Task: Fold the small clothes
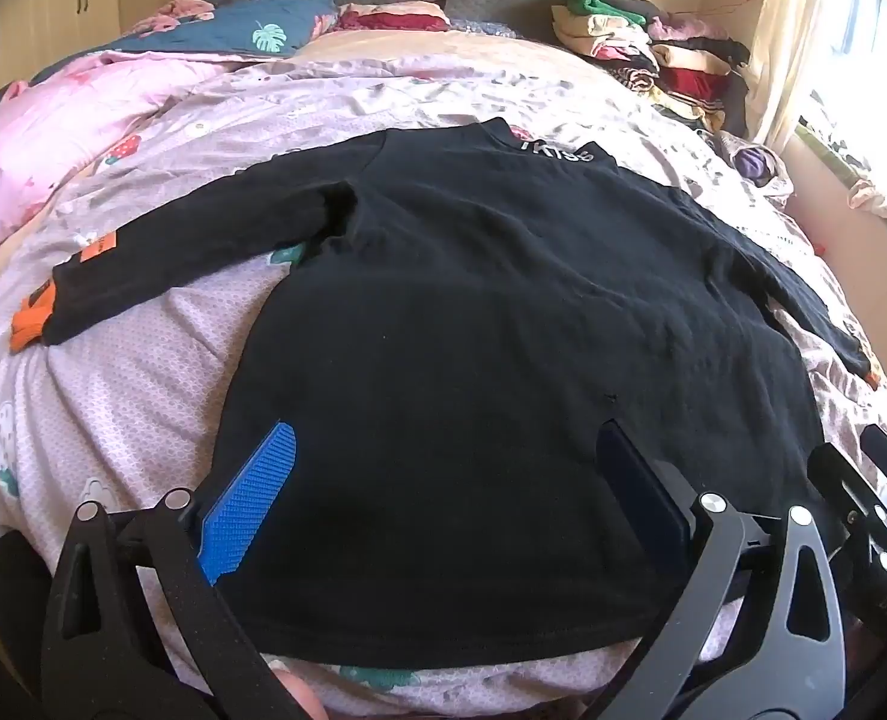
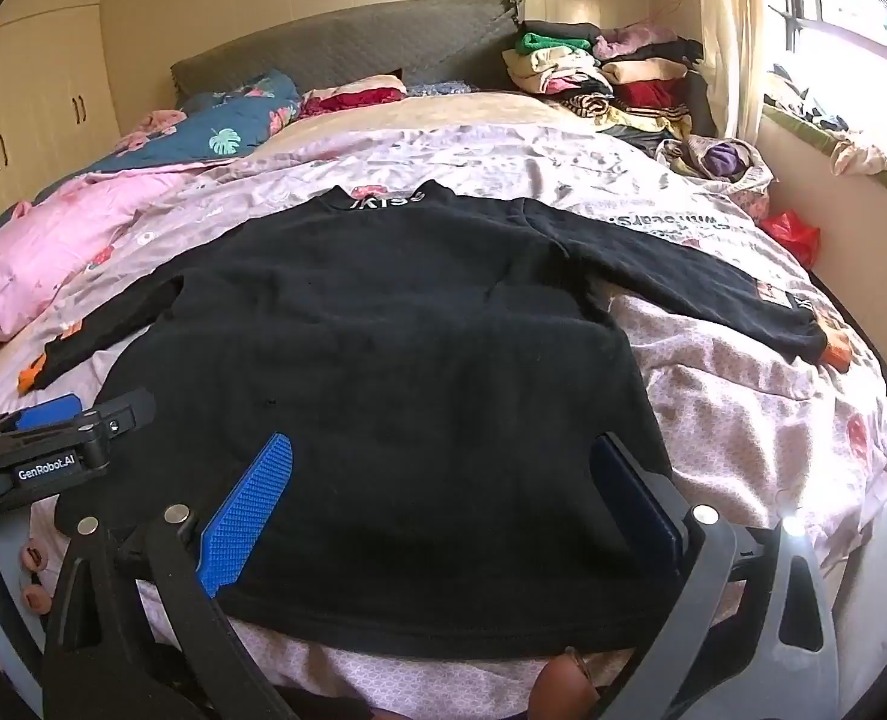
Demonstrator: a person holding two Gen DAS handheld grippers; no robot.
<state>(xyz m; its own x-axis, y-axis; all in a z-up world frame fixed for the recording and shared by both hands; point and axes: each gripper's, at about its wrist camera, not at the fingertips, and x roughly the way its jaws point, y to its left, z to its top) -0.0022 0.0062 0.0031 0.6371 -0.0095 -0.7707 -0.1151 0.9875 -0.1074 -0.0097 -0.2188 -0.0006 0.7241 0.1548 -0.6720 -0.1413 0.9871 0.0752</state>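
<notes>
Item: black long-sleeved top (image 1: 473,300), spread flat, collar away from you, sleeves out sideways. Your left gripper (image 1: 443,474) and right gripper (image 2: 443,474), jaws apart and empty, sit over its near hem.

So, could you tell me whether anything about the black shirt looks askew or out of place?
Nothing stands out. The black shirt lies flat on the bed with both sleeves spread out, collar away from the left gripper and right gripper. Both are open over its hem.

The bed (image 1: 143,372) (pink-patterned sheet) carries a black shirt (image 1: 473,324) spread flat.
</notes>
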